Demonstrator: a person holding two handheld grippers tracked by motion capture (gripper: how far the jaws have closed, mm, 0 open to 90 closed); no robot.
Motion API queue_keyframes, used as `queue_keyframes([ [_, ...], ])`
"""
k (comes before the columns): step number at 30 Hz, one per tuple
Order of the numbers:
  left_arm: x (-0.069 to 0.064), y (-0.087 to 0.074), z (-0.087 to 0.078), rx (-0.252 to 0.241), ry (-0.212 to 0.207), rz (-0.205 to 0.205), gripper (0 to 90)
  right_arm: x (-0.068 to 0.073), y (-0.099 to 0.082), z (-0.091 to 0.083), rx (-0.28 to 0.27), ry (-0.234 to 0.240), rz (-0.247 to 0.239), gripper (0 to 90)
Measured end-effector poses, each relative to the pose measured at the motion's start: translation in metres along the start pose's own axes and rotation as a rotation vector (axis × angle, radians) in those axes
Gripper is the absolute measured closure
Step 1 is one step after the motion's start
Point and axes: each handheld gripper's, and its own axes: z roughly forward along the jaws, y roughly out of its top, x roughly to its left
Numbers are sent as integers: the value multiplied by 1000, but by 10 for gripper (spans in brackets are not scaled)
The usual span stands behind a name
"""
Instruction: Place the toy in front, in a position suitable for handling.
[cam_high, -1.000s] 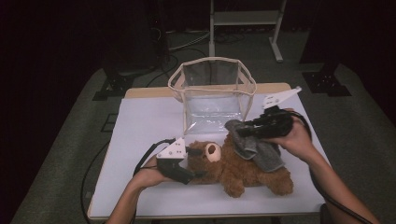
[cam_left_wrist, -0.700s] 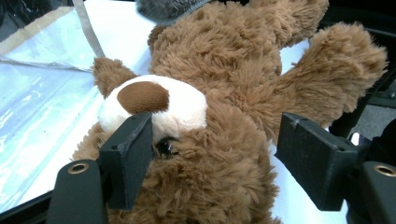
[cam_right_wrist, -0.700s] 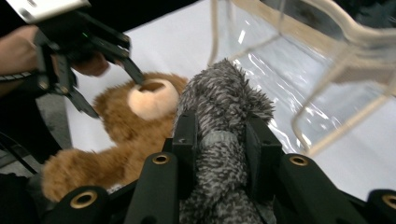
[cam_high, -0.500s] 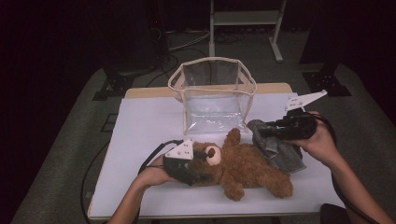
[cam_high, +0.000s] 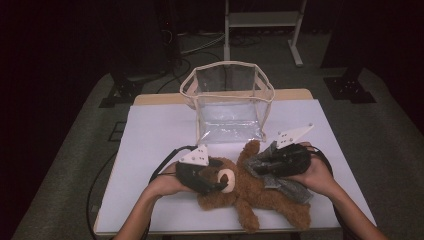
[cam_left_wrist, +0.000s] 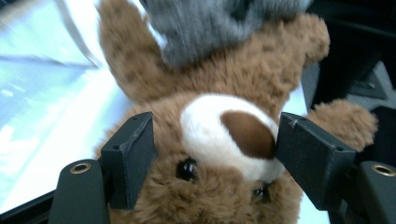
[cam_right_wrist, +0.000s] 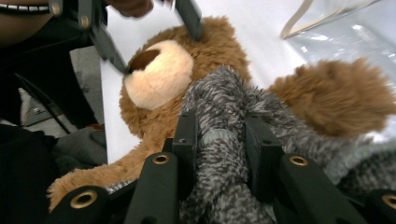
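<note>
Two grippers at work on one bear (cam_high: 250, 192), lying face up mid-table, just before the clear bag (cam_high: 227, 102); left gripper (cam_left_wrist: 212, 140) clamped across the head, likely to pin it; jaws just opening slightly. Right gripper (cam_right_wrist: 219, 140) pinched shut on grey cloth (cam_right_wrist: 224, 154) at the chest, probably for dressing.

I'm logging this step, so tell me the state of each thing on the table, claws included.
Teddy bear: lying on its back.
Grey garment: bunched over the bear's body.
Clear bag: upright, top open.
Left claw: jaws astride the bear's head.
Right claw: shut on the garment.
</note>
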Motion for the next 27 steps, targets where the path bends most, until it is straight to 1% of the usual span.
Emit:
queue_keyframes([
  [2,-3,-2,2,11,-1,8,278,-4,0,-7,-32,-17,10,686],
  [4,-6,-3,1,13,-16,16,278,-9,-1,-11,-61,-36,31,686],
  [5,-7,-4,-1,13,-26,19,278,-13,-1,-13,-71,-38,45,686],
  [6,-8,-4,-2,11,-28,20,278,-17,-4,-12,-77,-40,62,686],
  [8,-7,-3,-5,-3,-27,19,277,-19,-8,-6,-66,-28,83,686],
  [10,-3,-2,-9,-29,-20,-4,255,-15,-15,3,-53,-19,78,686],
  [11,-3,-2,-9,-29,-20,-4,233,-10,-18,7,-58,-15,74,687],
  [12,0,-1,-10,-39,-18,-19,205,-6,-21,8,-69,-4,69,687],
  [14,1,-1,-9,-44,-36,-32,205,0,-24,6,-80,4,58,687],
  [15,1,-1,-9,-44,-36,-32,210,3,-25,4,-84,8,53,687],
  [16,-1,-1,-6,-26,-64,-30,226,5,-26,1,-89,11,53,686],
  [17,-3,0,-4,-13,-71,-24,230,5,-26,-1,-91,11,53,687],
  [19,-5,0,-3,4,-74,-17,234,3,-25,-9,-104,-12,51,685],
  [20,-6,0,-4,8,-74,-14,235,1,-24,-12,-116,-23,58,684],
  [21,-6,0,-4,8,-74,-14,234,1,-24,-12,-116,-23,58,684],
  [22,-6,0,-6,1,-69,-10,234,-5,-24,-15,-127,-34,80,684],
  [23,-5,0,-7,-7,-62,-10,233,-5,-25,-13,-119,-33,83,683],
  [25,-1,1,-10,-26,-50,-18,225,-2,-29,-3,-102,-24,78,681],
  [27,4,0,-12,-40,-20,-37,196,1,-33,1,-105,-20,70,682],
])
